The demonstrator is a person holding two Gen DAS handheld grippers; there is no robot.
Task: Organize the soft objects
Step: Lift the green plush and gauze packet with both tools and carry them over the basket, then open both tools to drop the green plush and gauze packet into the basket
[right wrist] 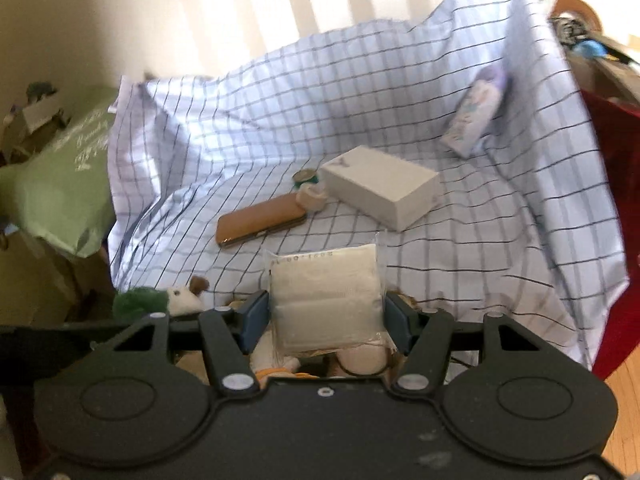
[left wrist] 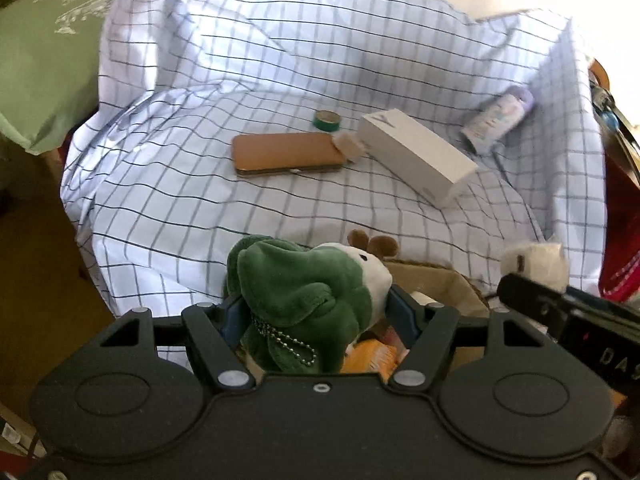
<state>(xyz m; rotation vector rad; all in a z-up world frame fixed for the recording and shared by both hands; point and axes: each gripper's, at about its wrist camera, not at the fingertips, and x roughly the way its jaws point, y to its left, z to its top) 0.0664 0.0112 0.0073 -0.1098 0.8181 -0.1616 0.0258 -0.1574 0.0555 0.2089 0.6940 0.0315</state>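
My left gripper [left wrist: 316,312] clamps a green plush toy [left wrist: 304,280] above the checked cloth [left wrist: 168,184]. My right gripper [right wrist: 326,316] grips a wrapped white pad [right wrist: 326,300], with a tan case [right wrist: 260,220] and white box [right wrist: 380,192] lying beyond.

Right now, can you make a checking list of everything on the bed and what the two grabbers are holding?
Surface: checked sheet, rumpled, spread across the work area.
Job's things: green plush toy in the left gripper; white soft pack in clear wrap in the right gripper; cardboard box below them with more items inside.
Clutter: tan case, white box, green tape roll, small beige roll, pale bottle.
Grippers: both shut on their items.
Cables: nothing seen.
Surroundings: green cushion to the left; red item to the right.
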